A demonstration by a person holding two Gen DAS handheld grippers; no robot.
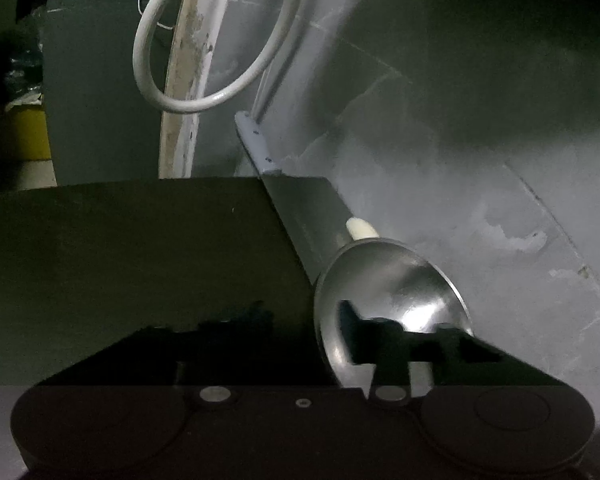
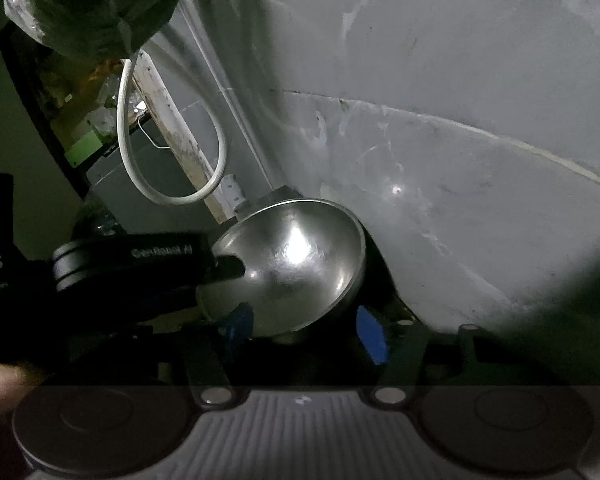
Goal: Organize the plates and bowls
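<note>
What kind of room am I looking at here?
Hard to say for sure in this dim light: probably a rough utility or back-kitchen corner. A shiny steel bowl sits against a scuffed, patchy grey wall, and a loose white cable loops down beside a worn, paint-flaked post.

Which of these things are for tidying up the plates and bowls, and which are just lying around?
For the job:
- steel bowl
- left gripper, closed on the bowl's rim
- right gripper, jaws on either side of the bowl's base

Just lying about:
- white cable, hanging in a loop
- yellow container
- green box
</note>
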